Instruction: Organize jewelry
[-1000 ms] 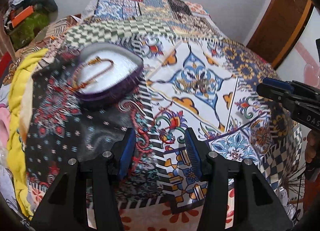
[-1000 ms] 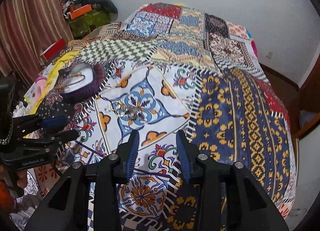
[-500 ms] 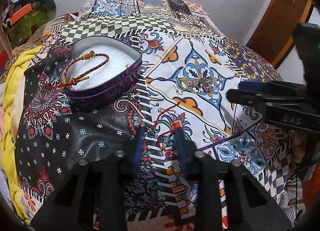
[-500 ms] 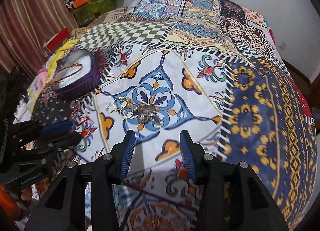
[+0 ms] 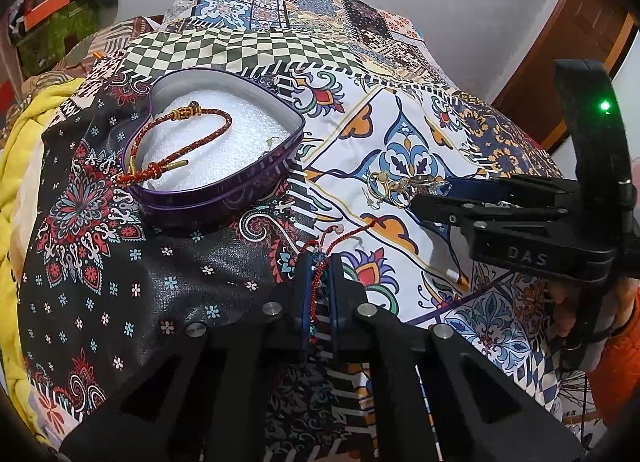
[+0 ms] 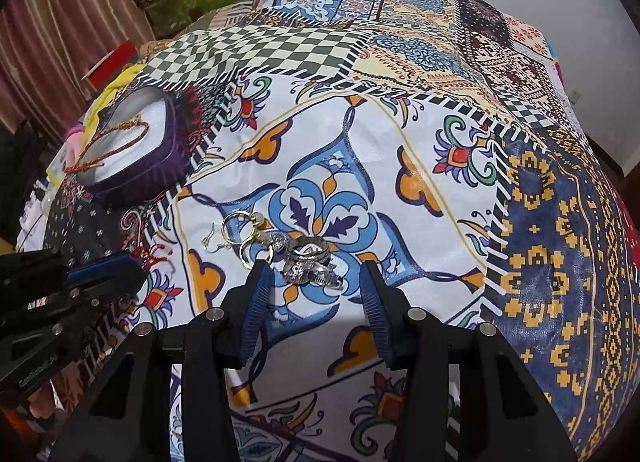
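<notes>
Our left hand-held gripper (image 5: 318, 262) has its blue pads nearly together on a thin red cord bracelet (image 5: 320, 258), whose loose end trails onto the patterned bedspread (image 5: 400, 126); a second ago those pads stood wide apart over bare cloth. Our right hand-held gripper (image 6: 316, 274) is spread wide, holding nothing, its tips on either side of the pile of rings and earrings (image 6: 296, 254) lying on the blue flower motif. A second ago it hung farther back from that pile. In the left wrist view we read "DAS" in raised letters on the right gripper's black body, with a green light lit above it. In the right wrist view a white label on the left gripper's body is too small and skewed to read with certainty.

The purple heart-shaped tin (image 5: 224, 198) sits on the bedspread to the left of the pile, well apart from it. A braided red-and-gold bracelet (image 5: 180, 138) lies on its white lining, with one knotted end over the rim.
</notes>
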